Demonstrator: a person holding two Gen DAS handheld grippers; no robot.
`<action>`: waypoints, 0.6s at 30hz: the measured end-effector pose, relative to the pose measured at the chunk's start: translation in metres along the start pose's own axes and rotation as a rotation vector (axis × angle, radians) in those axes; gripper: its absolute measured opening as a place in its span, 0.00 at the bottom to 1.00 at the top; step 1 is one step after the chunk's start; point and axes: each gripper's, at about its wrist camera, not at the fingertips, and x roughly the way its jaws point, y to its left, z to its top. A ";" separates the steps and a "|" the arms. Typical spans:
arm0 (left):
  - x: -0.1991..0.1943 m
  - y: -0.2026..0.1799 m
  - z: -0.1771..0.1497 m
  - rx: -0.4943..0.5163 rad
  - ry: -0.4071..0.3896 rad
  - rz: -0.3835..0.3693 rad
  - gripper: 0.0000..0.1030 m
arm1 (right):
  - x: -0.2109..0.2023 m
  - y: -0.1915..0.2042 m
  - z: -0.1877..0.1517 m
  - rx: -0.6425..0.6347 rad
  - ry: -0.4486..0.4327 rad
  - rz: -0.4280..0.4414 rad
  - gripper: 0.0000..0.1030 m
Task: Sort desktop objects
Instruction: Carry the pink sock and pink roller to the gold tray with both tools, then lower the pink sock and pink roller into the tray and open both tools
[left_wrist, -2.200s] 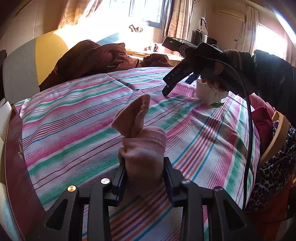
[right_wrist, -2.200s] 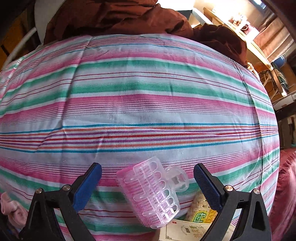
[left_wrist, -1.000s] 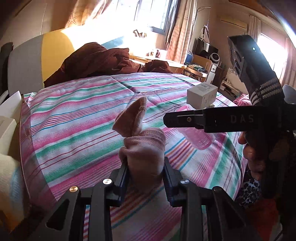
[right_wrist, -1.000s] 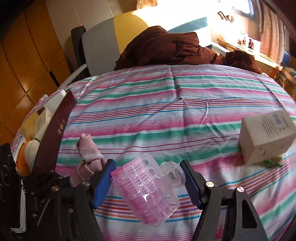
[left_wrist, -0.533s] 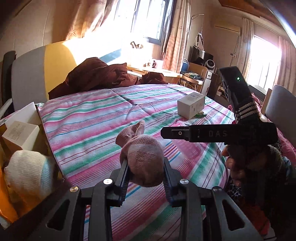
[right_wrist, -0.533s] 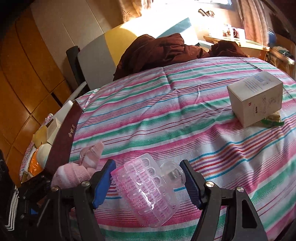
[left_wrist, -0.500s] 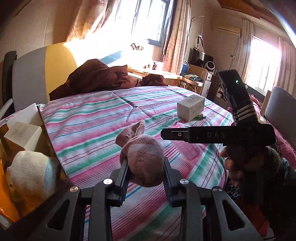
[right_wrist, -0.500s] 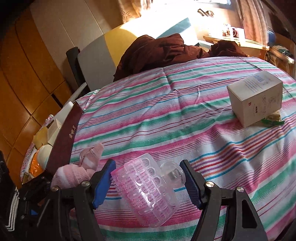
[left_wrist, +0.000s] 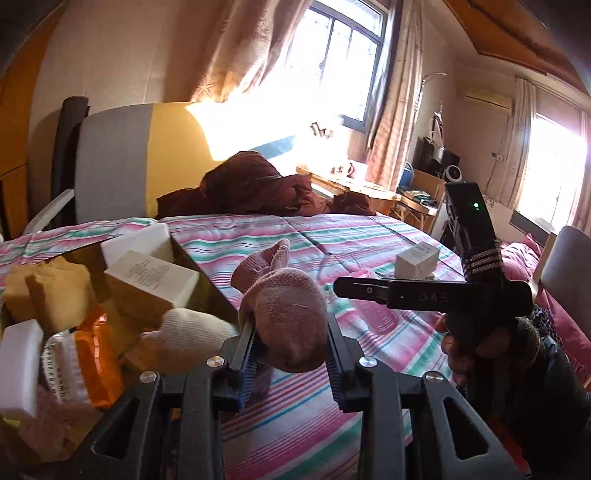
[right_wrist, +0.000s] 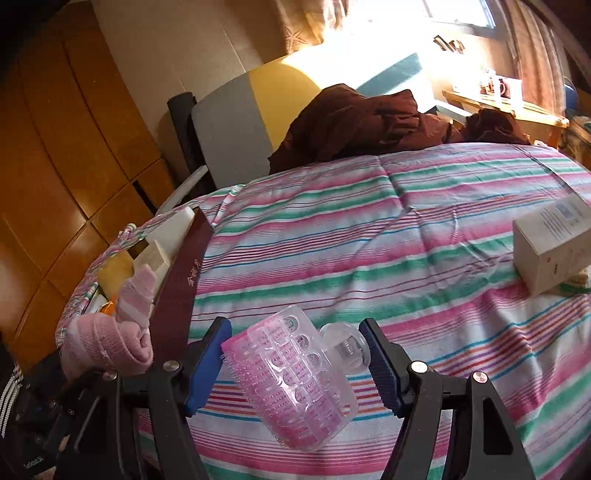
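Strong window (left_wrist: 334, 68) glare — blown-out highlights, dim corners — heavy fisheye bending at edges.

Black tool (left_wrist: 290, 354) frames, blue ribbed pads (right_wrist: 205, 360), silver screws.

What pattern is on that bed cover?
The bed cover has pink, green and white stripes, clearest in the right wrist view.

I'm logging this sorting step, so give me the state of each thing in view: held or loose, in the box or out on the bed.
left gripper: shut on pink sock
pink sock: balled, clamped between the fingers, beside the box
right gripper: shut on pink brush
pink brush: held, tilted, above the bedspread
storage box: open, holding several things
white carton: loose, resting on the bedspread
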 end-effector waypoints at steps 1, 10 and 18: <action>-0.004 0.010 0.002 -0.017 -0.007 0.020 0.32 | 0.003 0.007 0.003 -0.015 0.001 0.011 0.70; -0.030 0.111 0.040 -0.144 -0.039 0.179 0.32 | 0.033 0.079 0.027 -0.129 0.028 0.142 0.70; -0.016 0.172 0.084 -0.112 -0.022 0.263 0.32 | 0.063 0.157 0.056 -0.262 0.044 0.240 0.70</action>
